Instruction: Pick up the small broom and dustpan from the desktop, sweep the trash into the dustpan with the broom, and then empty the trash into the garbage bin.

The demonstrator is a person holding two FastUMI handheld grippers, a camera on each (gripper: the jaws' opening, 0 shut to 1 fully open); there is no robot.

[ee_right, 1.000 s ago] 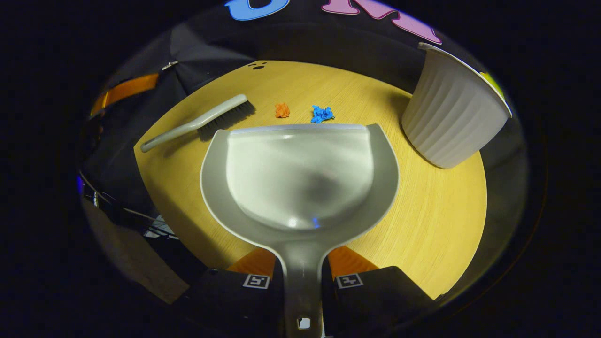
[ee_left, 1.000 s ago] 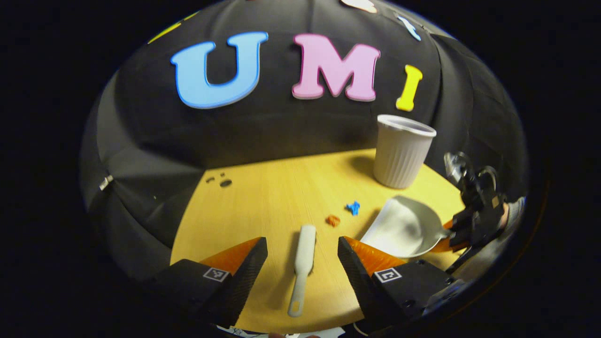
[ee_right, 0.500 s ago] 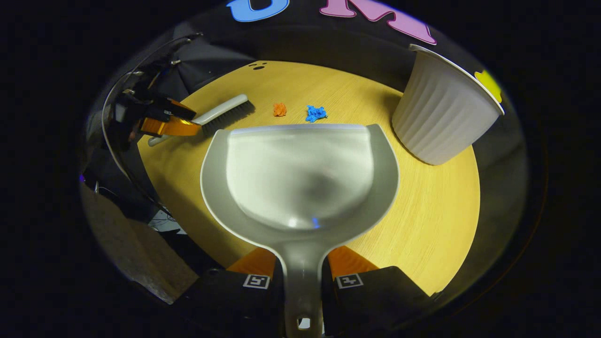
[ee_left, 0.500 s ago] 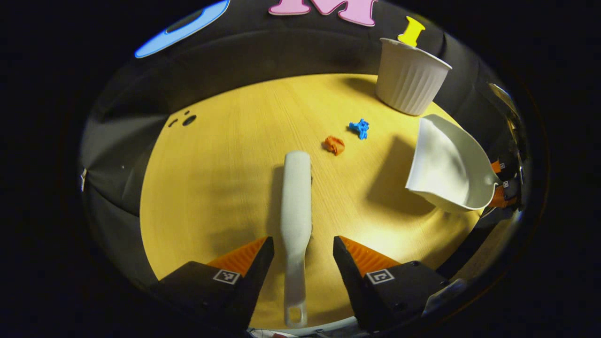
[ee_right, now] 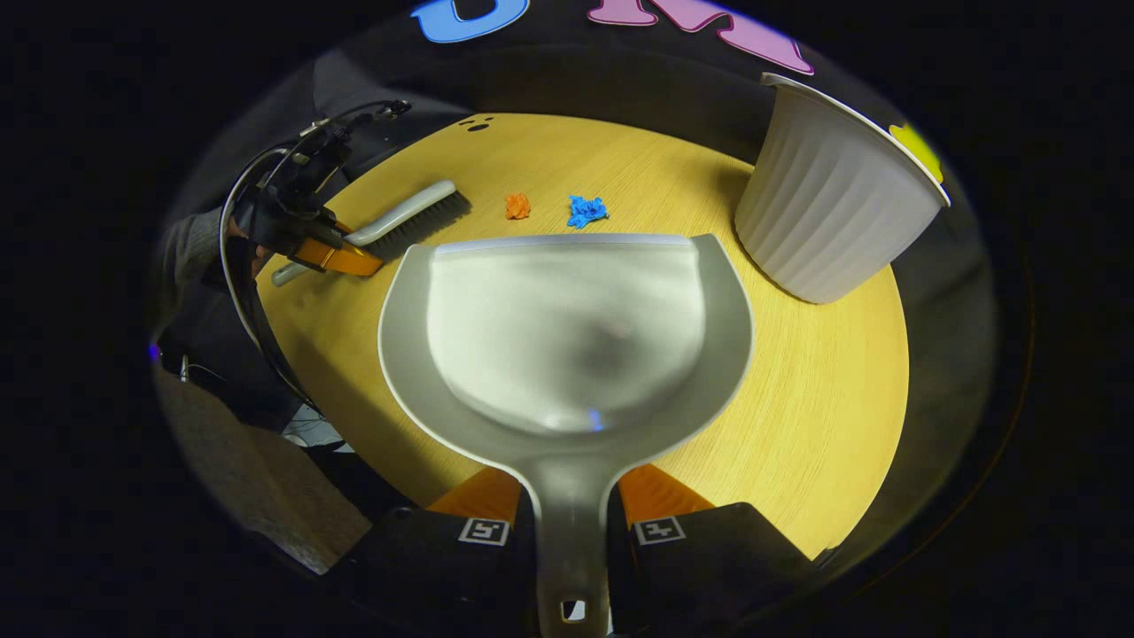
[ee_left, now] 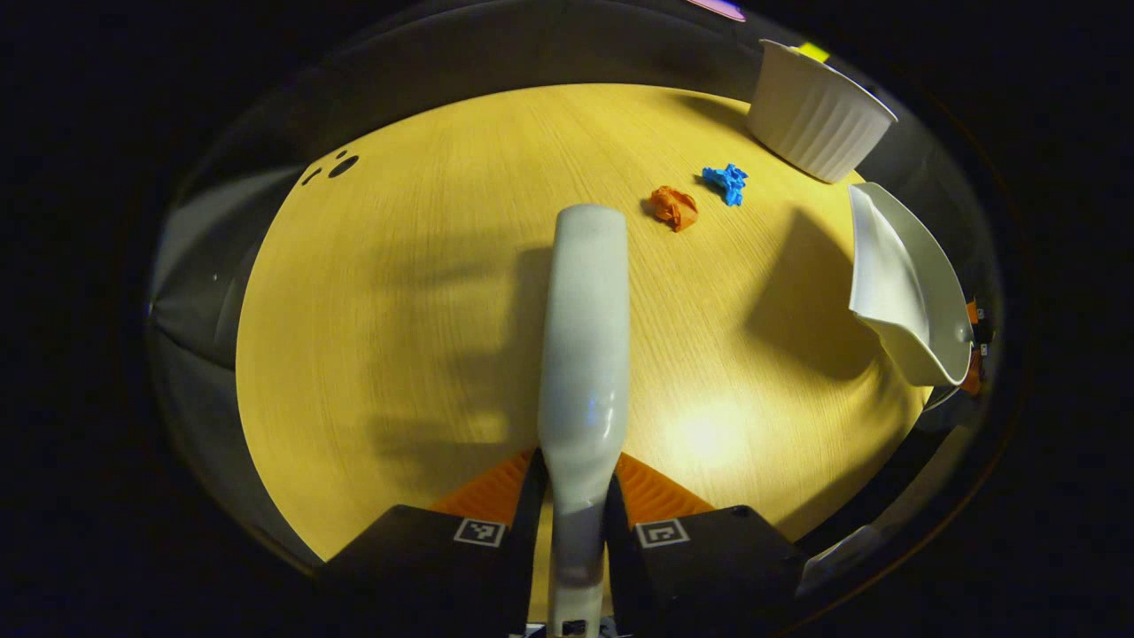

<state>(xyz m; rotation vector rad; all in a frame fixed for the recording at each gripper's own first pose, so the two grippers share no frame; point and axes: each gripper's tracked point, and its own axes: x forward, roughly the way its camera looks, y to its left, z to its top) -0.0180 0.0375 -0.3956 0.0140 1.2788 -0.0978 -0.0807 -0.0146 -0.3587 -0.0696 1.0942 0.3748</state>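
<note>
Fingers (ee_left: 620, 496) of our left gripper (ee_left: 576, 518) pinch the broom (ee_left: 582, 337) handle at bottom centre, our right gripper (ee_right: 569, 518) clamps the dustpan (ee_right: 567, 337), so we judge pickup done; next, sweep the scraps (ee_left: 673, 206), upper right, into it.

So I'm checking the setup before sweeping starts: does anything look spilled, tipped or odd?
Only the intended litter: an orange scrap and a blue scrap lie loose on the desktop. The garbage bin stands upright, and nothing looks damaged.
</note>
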